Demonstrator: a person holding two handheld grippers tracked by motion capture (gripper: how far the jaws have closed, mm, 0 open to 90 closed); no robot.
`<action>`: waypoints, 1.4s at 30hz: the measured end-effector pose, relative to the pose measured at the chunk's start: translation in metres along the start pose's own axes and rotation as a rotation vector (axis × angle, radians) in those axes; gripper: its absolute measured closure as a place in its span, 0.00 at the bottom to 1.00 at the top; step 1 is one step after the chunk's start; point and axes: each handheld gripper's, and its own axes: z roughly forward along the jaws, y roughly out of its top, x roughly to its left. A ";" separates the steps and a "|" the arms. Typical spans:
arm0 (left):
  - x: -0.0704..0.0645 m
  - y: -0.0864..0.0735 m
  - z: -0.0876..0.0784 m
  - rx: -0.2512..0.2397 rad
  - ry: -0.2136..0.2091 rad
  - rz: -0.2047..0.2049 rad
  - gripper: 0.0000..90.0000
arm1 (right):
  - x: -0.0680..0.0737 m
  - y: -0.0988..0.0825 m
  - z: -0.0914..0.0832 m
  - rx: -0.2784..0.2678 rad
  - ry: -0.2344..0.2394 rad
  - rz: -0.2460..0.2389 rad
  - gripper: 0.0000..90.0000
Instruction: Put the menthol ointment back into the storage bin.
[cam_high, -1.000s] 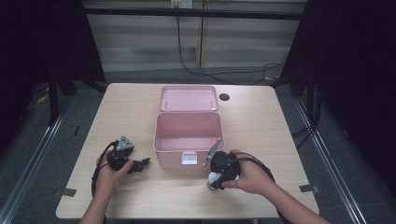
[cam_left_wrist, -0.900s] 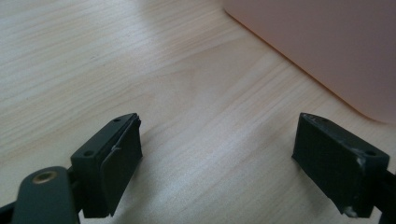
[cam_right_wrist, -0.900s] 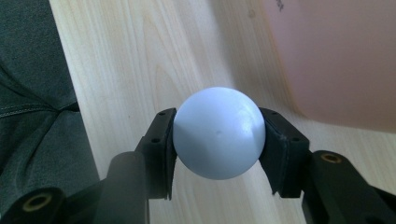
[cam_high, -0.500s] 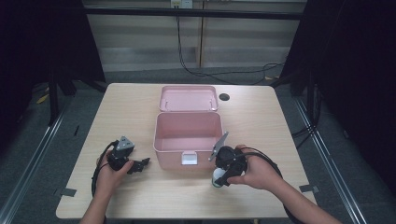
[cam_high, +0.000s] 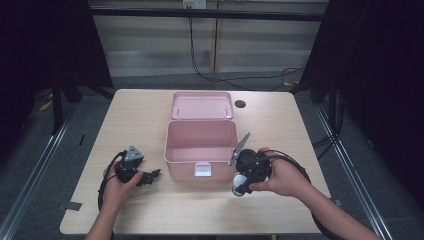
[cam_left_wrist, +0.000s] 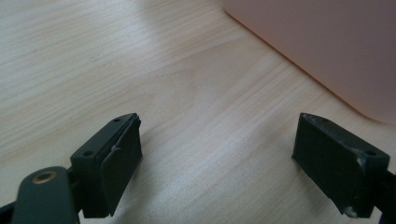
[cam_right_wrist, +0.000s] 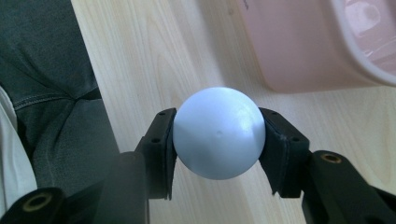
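A pale blue ball (cam_right_wrist: 217, 133) sits between the two black jaws of my right gripper (cam_right_wrist: 217, 140), which is shut on it and held above the table. From the high view the ball (cam_high: 240, 180) shows under that gripper (cam_high: 241, 183), just right of the front of an open pink box (cam_high: 201, 141). The box's lid (cam_high: 202, 105) lies flat behind it. My left gripper (cam_high: 152, 176) rests low on the table left of the box. Its jaws stand wide apart in the left gripper view (cam_left_wrist: 217, 158) with only bare wood between them, and the pink box wall (cam_left_wrist: 327, 42) is ahead to the right.
The wooden table (cam_high: 130, 115) has a dark round hole (cam_high: 240, 104) near its far right side. Cables trail from both grippers. The person's dark trouser leg (cam_right_wrist: 60, 93) lies past the table's near edge.
My right gripper has risen with the ball and shifted slightly toward the box. The left gripper has stayed where it was.
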 end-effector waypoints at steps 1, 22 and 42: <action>0.000 0.000 0.000 0.000 0.000 0.000 0.16 | -0.001 0.000 -0.001 0.001 0.000 0.000 0.56; 0.000 0.000 0.000 0.001 0.001 0.002 0.16 | -0.010 0.000 -0.036 0.031 -0.025 0.021 0.56; 0.000 0.000 0.000 0.004 -0.001 0.003 0.16 | -0.023 0.008 -0.063 0.032 -0.063 0.045 0.56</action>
